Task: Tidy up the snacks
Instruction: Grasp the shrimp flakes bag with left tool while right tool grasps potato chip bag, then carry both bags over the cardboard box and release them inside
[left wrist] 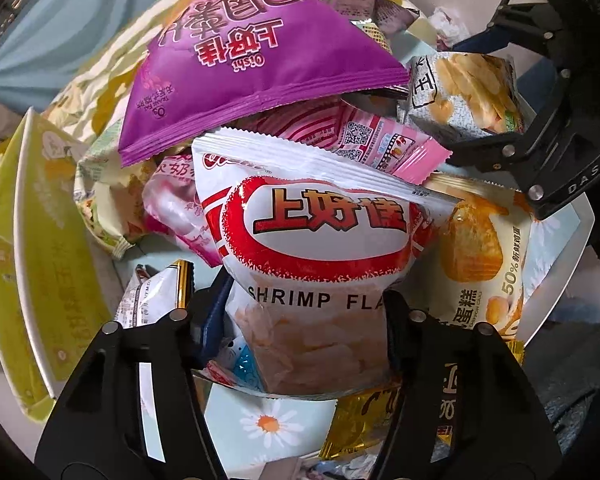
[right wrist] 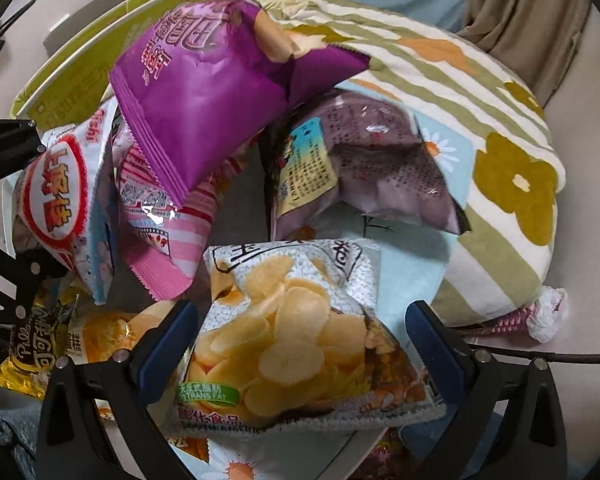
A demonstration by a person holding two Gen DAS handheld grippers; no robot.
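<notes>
A pile of snack bags lies on a white tray point(left wrist: 572, 236) with a daisy print. My left gripper point(left wrist: 306, 320) is shut on a white and red shrimp chips bag point(left wrist: 324, 248), which also shows at the left of the right wrist view point(right wrist: 60, 196). My right gripper point(right wrist: 300, 320) stands open around a grey potato chips bag point(right wrist: 296, 344), which lies flat between its fingers; the bag also shows in the left wrist view point(left wrist: 464, 92). A purple bag point(left wrist: 260, 56) leans on top of the pile, also seen in the right wrist view point(right wrist: 216, 92).
A pink striped bag point(right wrist: 164, 236), a dark purple bag point(right wrist: 364, 164), a yellow cake packet point(left wrist: 476, 248) and a gold packet point(right wrist: 32, 348) crowd the tray. A floral pillow point(right wrist: 500, 148) lies behind it. A green box point(left wrist: 32, 256) stands at the left.
</notes>
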